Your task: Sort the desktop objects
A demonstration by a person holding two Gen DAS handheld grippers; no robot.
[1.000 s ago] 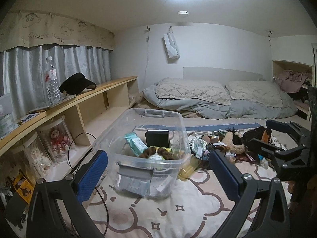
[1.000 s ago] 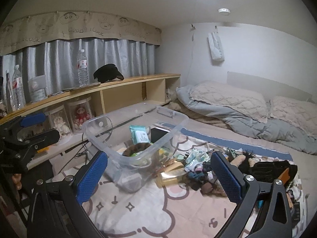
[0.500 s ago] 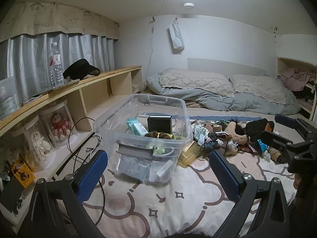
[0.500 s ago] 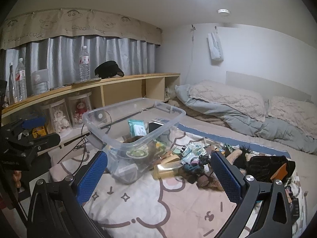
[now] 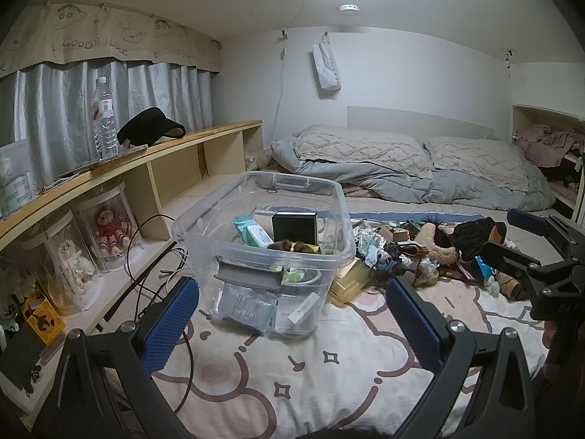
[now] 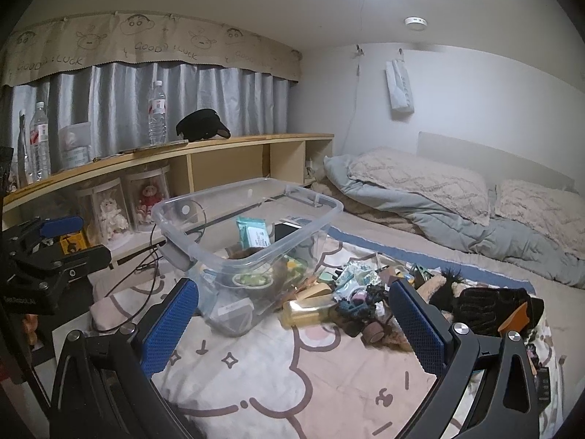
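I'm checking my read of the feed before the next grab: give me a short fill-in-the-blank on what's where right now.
1. The black box stands inside the clear ___.
2. The black visor cap lies on the wooden ___.
3. The left gripper and the right gripper both have jaws that are ___.
4. The pile of loose items lies on the bin's ___ side in the left wrist view.

Missing words: bin; shelf; open; right

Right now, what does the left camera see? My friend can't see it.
A clear plastic bin partly filled with small things sits on a cartoon-print blanket, with a messy pile of items beside it. The open left gripper hovers in front, empty.
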